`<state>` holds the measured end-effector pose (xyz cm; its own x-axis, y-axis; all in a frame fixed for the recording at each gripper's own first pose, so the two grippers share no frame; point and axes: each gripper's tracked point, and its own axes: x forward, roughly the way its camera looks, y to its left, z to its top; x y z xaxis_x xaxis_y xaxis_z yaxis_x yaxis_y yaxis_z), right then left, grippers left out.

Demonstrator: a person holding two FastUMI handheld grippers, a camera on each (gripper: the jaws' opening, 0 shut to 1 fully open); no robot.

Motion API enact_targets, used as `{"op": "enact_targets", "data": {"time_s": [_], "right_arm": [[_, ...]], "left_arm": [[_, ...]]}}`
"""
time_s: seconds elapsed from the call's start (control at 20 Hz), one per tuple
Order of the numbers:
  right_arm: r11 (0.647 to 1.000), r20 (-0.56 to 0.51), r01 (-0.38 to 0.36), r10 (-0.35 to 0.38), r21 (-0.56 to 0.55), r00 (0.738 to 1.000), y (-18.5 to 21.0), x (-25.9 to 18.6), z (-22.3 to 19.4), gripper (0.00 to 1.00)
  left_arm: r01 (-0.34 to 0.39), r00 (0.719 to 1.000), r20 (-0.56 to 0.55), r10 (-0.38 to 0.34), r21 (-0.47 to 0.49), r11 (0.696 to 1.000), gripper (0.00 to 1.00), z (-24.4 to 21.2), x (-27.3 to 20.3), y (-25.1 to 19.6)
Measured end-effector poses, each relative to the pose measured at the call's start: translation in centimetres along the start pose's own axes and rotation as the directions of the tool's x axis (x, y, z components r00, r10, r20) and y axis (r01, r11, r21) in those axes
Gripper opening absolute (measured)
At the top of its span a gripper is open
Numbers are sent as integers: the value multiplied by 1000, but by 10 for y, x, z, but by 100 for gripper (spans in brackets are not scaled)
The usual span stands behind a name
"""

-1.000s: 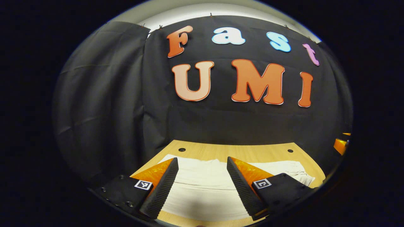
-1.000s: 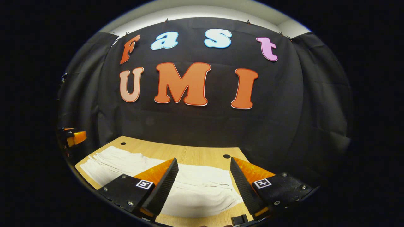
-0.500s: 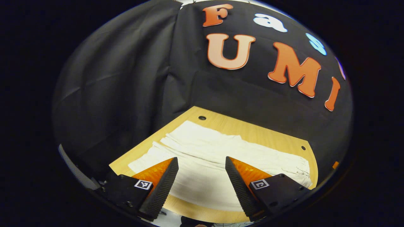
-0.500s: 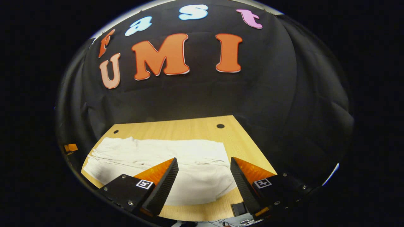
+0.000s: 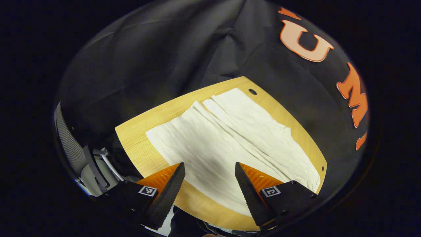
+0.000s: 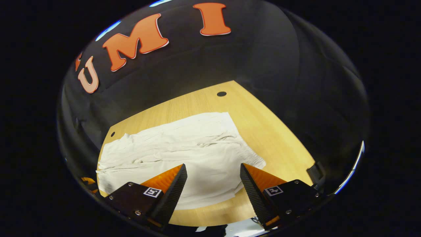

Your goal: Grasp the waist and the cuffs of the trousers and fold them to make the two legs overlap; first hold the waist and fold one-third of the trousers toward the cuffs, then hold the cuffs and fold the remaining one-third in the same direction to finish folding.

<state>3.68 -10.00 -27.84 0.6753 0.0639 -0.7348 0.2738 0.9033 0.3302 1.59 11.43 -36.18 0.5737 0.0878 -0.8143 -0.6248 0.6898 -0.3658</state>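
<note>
White trousers lie flat lengthwise on the wooden table, the two legs side by side with a seam line between them. In the left gripper view the cuff end points up and left, and my left gripper hovers open above the near edge of the cloth, holding nothing. In the right gripper view the trousers show their gathered waist at the right end. My right gripper hangs open above the near part of the cloth by the waist, with nothing between its fingers.
Black cloth walls close in the table's back and sides. Small round holes mark the tabletop's corners. Bare wood lies to the right of the waist. Grey gear stands off the table's left end. A black clip sits at the table's right edge.
Both grippers have risen and tilted down, so much more of the tabletop and trousers shows. The left view swung toward the cuff end, the right toward the waist. Both stay open.
</note>
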Motion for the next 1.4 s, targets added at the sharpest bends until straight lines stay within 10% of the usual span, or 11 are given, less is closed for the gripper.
{"op": "enact_targets", "data": {"time_s": [0.9,1.4], "right_arm": [[937,-220,77,0,341,975,-12,66,-62,97],[855,-186,167,-84,491,979,-73,69,-47,95]], "left_arm": [[19,986,-145,-77,-363,932,95,23,62,76],[35,987,-141,-79,-289,957,93,54,83,69]]}}
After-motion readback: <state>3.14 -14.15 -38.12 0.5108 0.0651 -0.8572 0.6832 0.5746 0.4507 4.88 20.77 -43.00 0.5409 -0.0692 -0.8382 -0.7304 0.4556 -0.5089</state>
